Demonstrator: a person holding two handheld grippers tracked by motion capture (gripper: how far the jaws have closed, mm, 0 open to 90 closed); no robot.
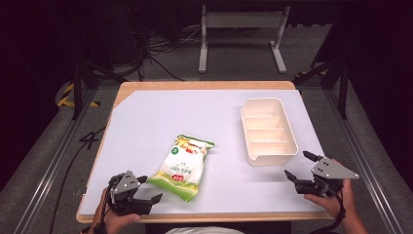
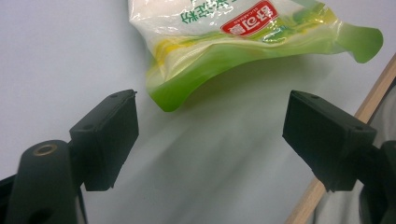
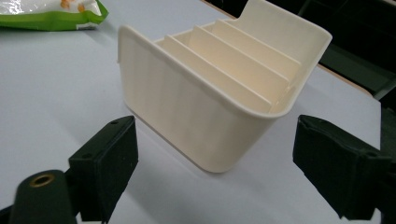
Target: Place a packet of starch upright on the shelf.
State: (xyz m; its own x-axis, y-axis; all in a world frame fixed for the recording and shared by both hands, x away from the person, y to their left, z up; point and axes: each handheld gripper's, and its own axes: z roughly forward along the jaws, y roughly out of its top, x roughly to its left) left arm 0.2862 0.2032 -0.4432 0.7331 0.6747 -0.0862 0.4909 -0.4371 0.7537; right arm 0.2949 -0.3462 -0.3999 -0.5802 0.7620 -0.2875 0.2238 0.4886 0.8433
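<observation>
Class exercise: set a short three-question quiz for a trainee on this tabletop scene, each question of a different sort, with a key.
1. True or false: the green and white plastic snack bag lies inside the cream plastic divided bin.
2. Multiple choice: the left gripper is (A) shut on the bag, (B) open just short of the bag, (C) open over the bin.
3. Fill in: the right gripper, jaws apart, faces the near end of the ____.

Key: 1 false, the bag lies on the white table sheet, left of the bin; 2 B; 3 bin.
</observation>
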